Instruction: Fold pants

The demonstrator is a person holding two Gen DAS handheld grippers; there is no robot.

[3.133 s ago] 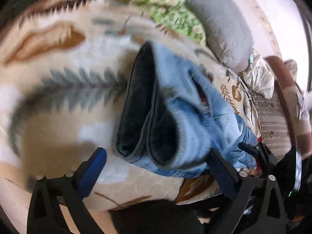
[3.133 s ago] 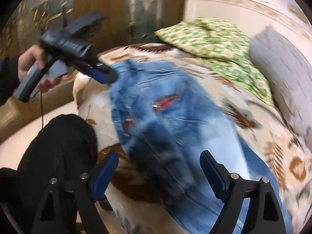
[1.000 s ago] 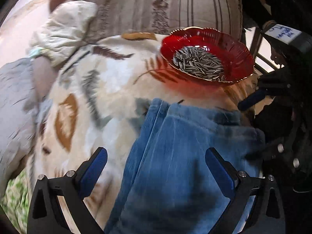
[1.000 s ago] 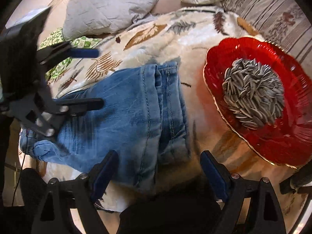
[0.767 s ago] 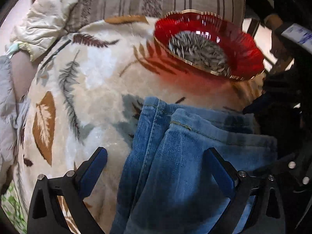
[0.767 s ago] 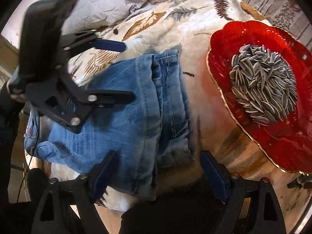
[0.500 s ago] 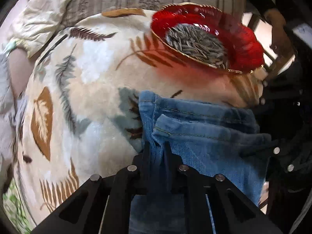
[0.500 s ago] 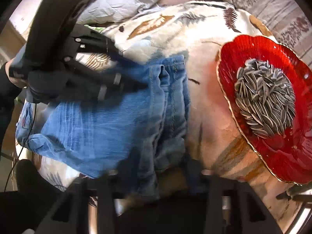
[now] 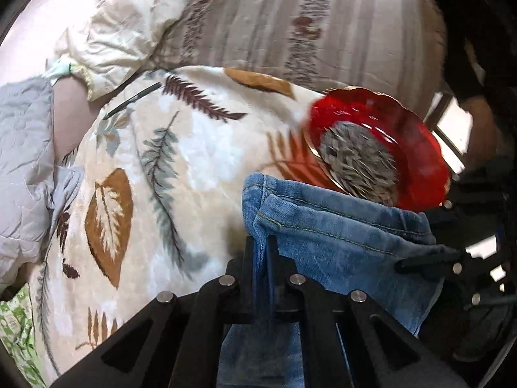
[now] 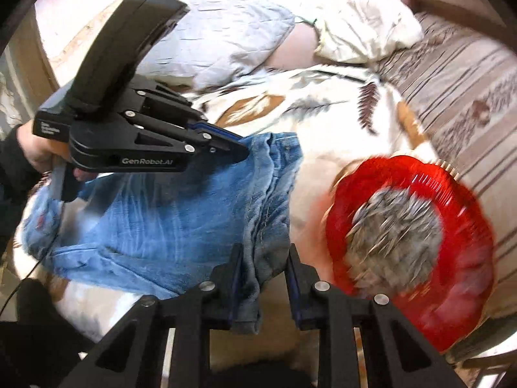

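Left wrist view: left gripper (image 9: 262, 252) clamps the hem corner of the faded blue denim pants (image 9: 339, 242), now lifted off the leaf-print blanket (image 9: 200, 148); half a second ago they lay flat

Right wrist view: right gripper (image 10: 263, 273) pinches the other corner; swinging cloth could tip the red glass seed dish (image 10: 452, 294)

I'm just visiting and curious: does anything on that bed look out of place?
Yes: a red dish heaped with sunflower seeds sits on the soft blanket, right beside the jeans being folded. It could tip.
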